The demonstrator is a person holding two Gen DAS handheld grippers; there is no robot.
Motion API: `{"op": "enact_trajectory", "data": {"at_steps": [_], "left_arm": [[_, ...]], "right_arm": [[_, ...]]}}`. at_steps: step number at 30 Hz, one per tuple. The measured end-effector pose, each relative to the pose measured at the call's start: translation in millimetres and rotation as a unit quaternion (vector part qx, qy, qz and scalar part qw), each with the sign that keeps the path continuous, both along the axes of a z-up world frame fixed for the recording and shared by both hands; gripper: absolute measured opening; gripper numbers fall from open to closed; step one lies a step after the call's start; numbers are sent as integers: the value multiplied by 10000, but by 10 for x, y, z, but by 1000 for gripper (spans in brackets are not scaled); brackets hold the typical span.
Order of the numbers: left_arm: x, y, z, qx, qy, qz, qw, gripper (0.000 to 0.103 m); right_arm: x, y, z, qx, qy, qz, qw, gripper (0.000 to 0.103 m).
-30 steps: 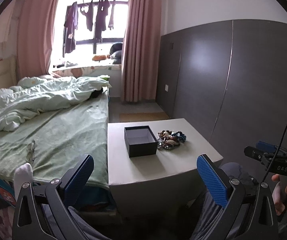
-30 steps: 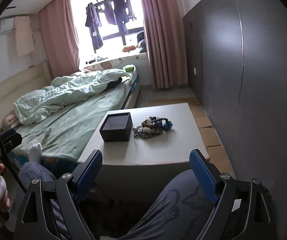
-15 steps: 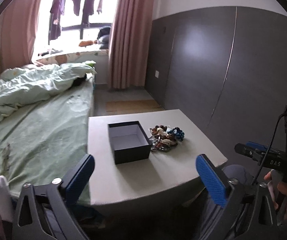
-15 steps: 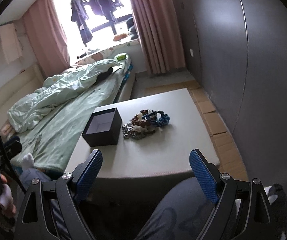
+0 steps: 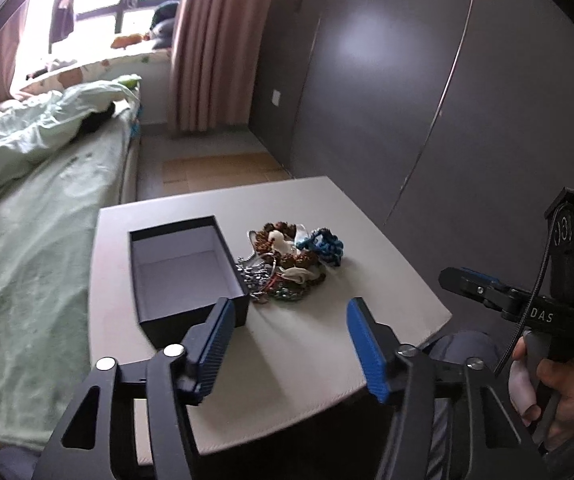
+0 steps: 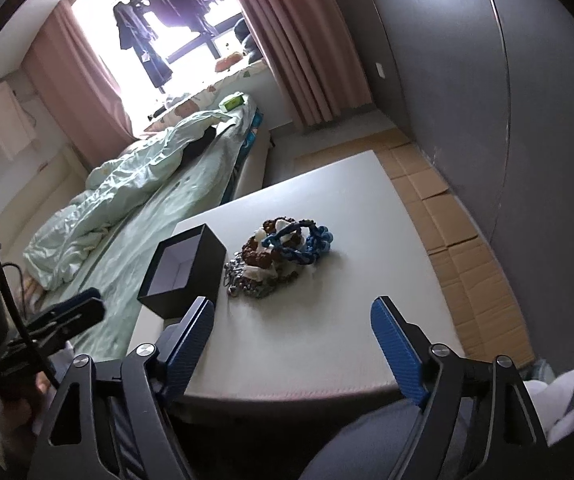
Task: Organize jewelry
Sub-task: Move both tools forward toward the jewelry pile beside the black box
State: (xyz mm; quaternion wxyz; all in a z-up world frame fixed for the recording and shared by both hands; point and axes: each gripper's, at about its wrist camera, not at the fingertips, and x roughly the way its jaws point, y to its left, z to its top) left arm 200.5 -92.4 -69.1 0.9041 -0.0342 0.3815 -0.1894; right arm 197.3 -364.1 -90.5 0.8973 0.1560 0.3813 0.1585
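Note:
A tangled pile of jewelry [image 5: 289, 262] [image 6: 283, 254], with brown beads, a blue cord, white pieces and a silver chain, lies on a pale low table [image 5: 327, 344] [image 6: 319, 344]. An open, empty black box [image 5: 185, 274] [image 6: 185, 270] stands just left of the pile. My left gripper [image 5: 289, 312] hovers over the table's near part, short of the pile, its jaws closing with nothing between them. My right gripper [image 6: 293, 316] also hangs above the near edge, jaws closing and empty. The right gripper's body [image 5: 527, 308] shows in the left wrist view, held by a hand.
A bed [image 5: 27, 240] with a green sheet and rumpled duvet borders the table on the left. A dark grey wall [image 5: 427, 100] stands to the right. Flattened cardboard [image 6: 459, 240] covers the floor beside the table. A person's legs [image 6: 387, 440] lie under the near edge.
Both grippers have come forward and down toward the table, so box and jewelry look larger. The left jaws have narrowed clearly; the right jaws have narrowed slightly.

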Motion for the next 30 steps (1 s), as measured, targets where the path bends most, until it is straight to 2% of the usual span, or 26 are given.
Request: {"op": "enact_trajectory", "data": {"at_steps": [3, 7, 11, 16, 20, 22, 30], "left_arm": [[156, -66, -93, 89, 159, -75, 9998, 46], [332, -167, -177, 255, 298, -194, 9990, 42], [527, -248, -268, 423, 457, -247, 9978, 35], [741, -372, -358, 672, 574, -336, 9955, 34], [906, -493, -456, 988, 698, -443, 9917, 33], [995, -541, -510, 1154, 783, -467, 9891, 27], [1225, -635, -733, 1734, 1140, -519, 9769, 25]], "right_arm": [[145, -25, -105, 74, 63, -14, 10000, 75], [341, -51, -236, 244, 230, -40, 9994, 71], [481, -78, -258, 454, 238, -55, 9987, 69], [639, -92, -335, 705, 379, -87, 9968, 69], [734, -162, -427, 1079, 562, -122, 9925, 69], [762, -169, -454, 1167, 626, -86, 9911, 69], [840, -184, -521, 1210, 802, -101, 9894, 69]]}}
